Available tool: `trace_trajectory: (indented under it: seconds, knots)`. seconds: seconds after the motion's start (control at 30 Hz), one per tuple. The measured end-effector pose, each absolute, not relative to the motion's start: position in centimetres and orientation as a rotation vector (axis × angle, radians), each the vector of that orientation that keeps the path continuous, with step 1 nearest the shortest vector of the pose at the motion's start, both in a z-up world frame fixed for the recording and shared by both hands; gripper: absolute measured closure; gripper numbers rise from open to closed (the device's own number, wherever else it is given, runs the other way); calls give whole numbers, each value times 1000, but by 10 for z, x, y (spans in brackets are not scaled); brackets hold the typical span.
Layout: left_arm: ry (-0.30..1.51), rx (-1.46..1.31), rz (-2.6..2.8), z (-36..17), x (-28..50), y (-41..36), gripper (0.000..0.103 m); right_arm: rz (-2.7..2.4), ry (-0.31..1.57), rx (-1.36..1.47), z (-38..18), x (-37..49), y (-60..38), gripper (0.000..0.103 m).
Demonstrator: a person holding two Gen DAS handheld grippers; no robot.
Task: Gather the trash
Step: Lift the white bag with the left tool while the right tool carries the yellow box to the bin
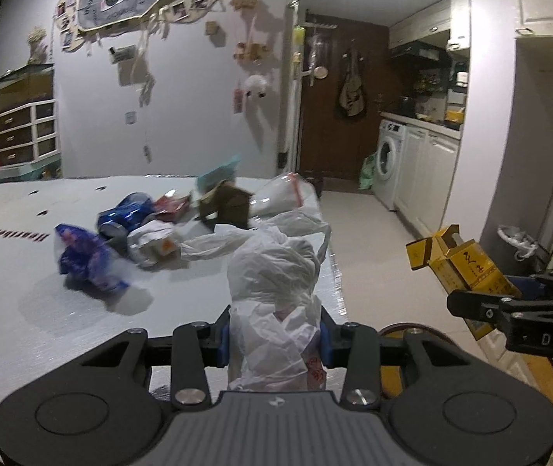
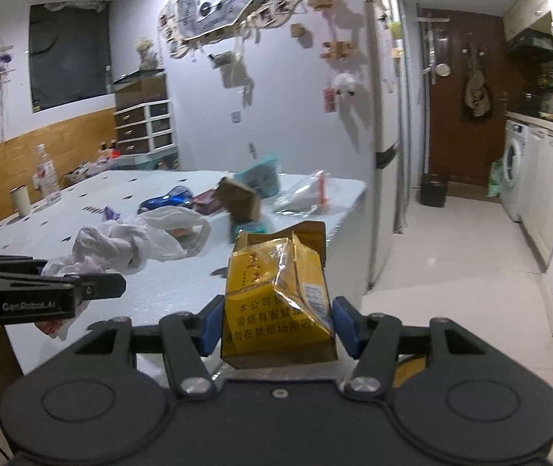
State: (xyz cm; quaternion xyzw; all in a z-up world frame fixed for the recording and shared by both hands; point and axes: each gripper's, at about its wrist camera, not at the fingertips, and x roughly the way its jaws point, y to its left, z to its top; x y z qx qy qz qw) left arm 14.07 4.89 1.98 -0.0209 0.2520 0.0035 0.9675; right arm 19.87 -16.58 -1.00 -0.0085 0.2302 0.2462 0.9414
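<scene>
My left gripper [image 1: 275, 339] is shut on a crumpled white plastic bag [image 1: 276, 283] and holds it above the right edge of the white table [image 1: 24, 272]. My right gripper [image 2: 277, 324] is shut on a crushed yellow carton [image 2: 280, 299], held off the table's near corner; the carton also shows in the left wrist view [image 1: 459, 268]. More trash lies on the table: a blue crushed can [image 1: 125, 213], a blue-and-white wrapper [image 1: 86, 260], a brown paper piece [image 1: 228, 204], a clear bag [image 1: 280, 196] and a teal packet [image 2: 259, 178].
A small bin with a white liner [image 1: 517, 242] stands on the floor at the right. A black bin [image 2: 433, 190] stands by the brown door. A bottle [image 2: 45, 173] and a cup [image 2: 20, 202] stand at the table's far left. A washing machine [image 1: 389, 159] and cabinets line the right.
</scene>
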Motion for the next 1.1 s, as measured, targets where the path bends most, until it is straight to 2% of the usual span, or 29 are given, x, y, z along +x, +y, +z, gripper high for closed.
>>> trace_trajectory:
  seconds: [0.6,1.1]
  knots:
    - [521,10,-149,9,176,-49,61,279,471,32,-21,196,-267,43]
    - [749,23,-286,-43,275,-128,61,146,615,134,-68,246,-340,43]
